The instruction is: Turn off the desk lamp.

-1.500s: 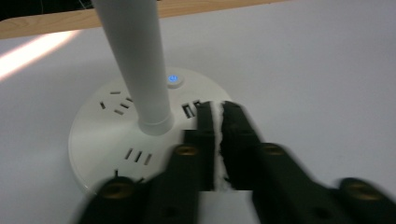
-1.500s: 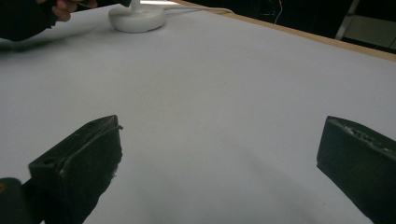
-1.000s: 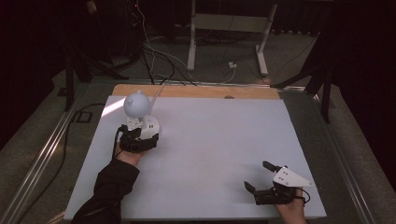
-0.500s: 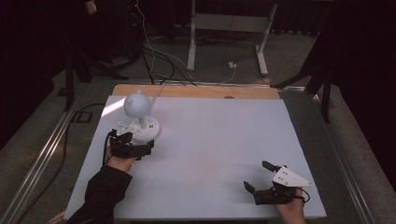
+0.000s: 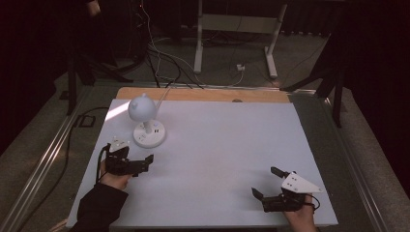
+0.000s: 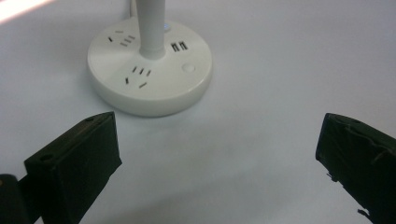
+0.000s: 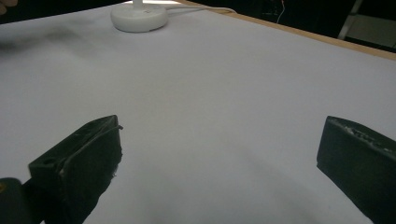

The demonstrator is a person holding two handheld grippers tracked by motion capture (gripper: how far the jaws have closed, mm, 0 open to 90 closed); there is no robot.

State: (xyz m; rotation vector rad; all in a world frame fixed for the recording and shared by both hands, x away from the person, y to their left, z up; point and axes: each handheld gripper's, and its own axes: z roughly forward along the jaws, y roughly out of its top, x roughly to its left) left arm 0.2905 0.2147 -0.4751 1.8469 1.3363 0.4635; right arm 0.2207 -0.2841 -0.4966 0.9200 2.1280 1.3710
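**Two open grippers on a white table, a lamp at the far left**

From the high view, a white table point(image 5: 217, 145) carries a small white lamp point(image 5: 145, 123) at its far left: a round head on a short stem over a disc base. Its cable point(image 5: 162, 94) runs off the far wooden edge toward dark floor, where cords tangle and a grey stand point(image 5: 237, 34) rises. The left gripper point(image 5: 138, 162) lies near the lamp's base, on the near side, not touching it, jaws spread wide. The right gripper point(image 5: 268, 183) rests at the near right corner, well apart from the lamp, jaws also wide. Nothing lies between the two.

In the left gripper view, the base point(image 6: 149, 70) sits just ahead of the wide-set jaws, showing socket slots, two USB ports and a round button point(image 6: 188, 67). Bare table fills the gap.

In the right gripper view, the jaws stand wide over bare table, with the lamp's base point(image 7: 138, 17) far off at the top left.
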